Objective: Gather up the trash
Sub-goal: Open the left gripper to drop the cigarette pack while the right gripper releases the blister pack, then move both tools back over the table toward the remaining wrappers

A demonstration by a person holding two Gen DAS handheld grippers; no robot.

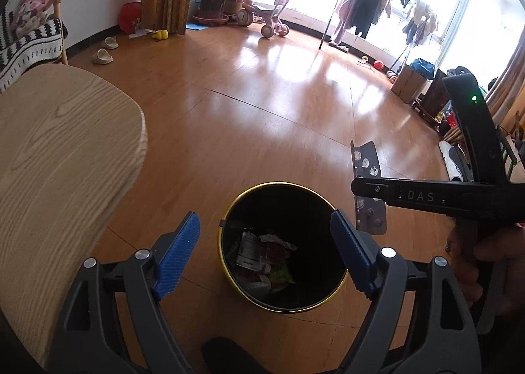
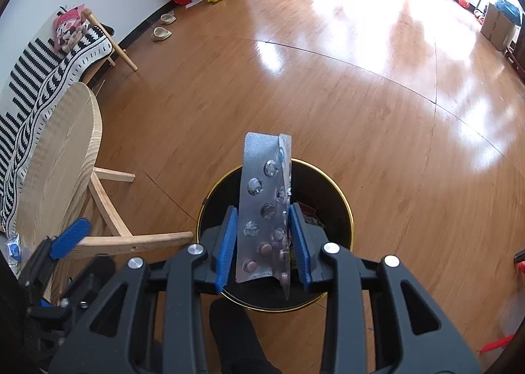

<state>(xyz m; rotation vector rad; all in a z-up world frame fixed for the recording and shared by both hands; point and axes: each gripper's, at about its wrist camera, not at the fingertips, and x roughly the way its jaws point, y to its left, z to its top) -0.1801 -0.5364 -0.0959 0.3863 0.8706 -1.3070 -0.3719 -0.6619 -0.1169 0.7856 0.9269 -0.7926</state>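
A black trash bin with a gold rim stands on the wood floor and holds several crumpled wrappers. My left gripper is open and empty above the bin. My right gripper is shut on silver pill blister packs and holds them upright over the bin. In the left wrist view the right gripper comes in from the right with the blister packs beside the bin's right rim.
A round light-wood table stands left of the bin, its legs showing in the right wrist view. A chair with a striped blanket is by the wall. A tricycle, plants and a clothes rack stand by the far windows.
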